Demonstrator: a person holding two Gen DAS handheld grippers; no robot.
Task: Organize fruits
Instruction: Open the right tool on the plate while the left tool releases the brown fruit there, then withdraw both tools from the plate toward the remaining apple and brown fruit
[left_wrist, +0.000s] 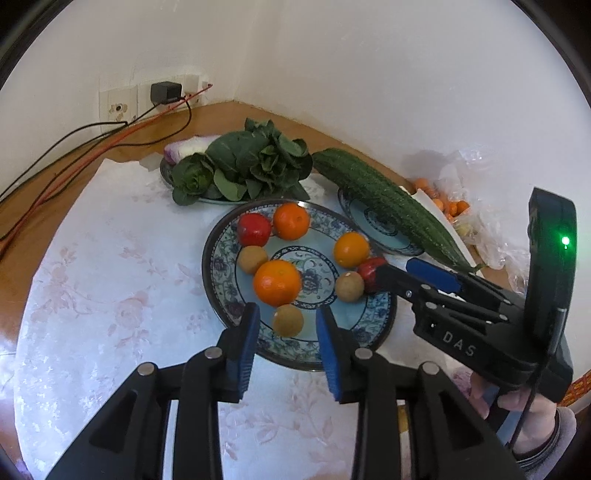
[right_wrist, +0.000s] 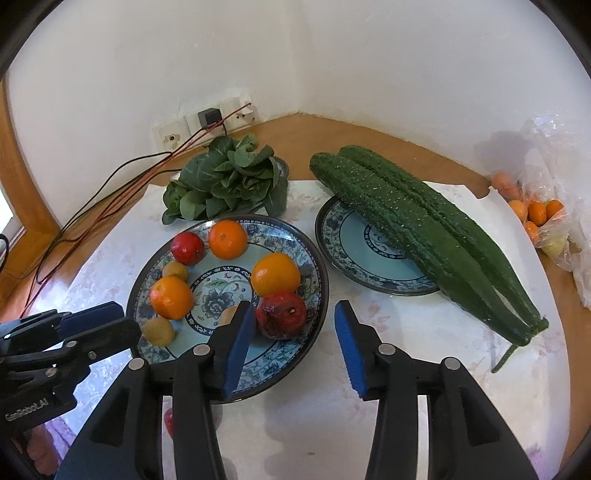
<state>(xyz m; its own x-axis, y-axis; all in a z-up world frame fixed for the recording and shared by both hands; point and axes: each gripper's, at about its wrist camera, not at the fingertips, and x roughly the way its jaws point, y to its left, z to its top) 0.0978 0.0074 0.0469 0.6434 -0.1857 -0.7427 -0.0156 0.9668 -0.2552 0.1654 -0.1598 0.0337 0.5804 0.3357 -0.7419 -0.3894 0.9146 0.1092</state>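
A white floral tablecloth (right_wrist: 424, 350) covers the round wooden table. Two long, dark green, warty gourds (right_wrist: 424, 225) lie side by side across a small blue-patterned plate (right_wrist: 354, 254) at the right, their stalk ends overhanging onto the cloth. At the far side, a heap of leafy greens (right_wrist: 229, 181) sits on another plate. In the middle stands the big blue floral plate (left_wrist: 221, 258) with the fruit: three oranges, glossy and round, the largest (left_wrist: 277, 282) near its centre; two red apples, one (left_wrist: 254, 229) at the far rim and one (right_wrist: 281, 314) at the right rim; and three small brown kiwis, one (left_wrist: 288, 320) at the near rim. The left gripper (left_wrist: 288, 345) hovers with its blue pads apart either side of that kiwi, not touching it. The right gripper (right_wrist: 295, 345) stands apart too, its left pad just beside the apple, nothing clamped. A plastic bag of small oranges (right_wrist: 535, 214) lies far right.
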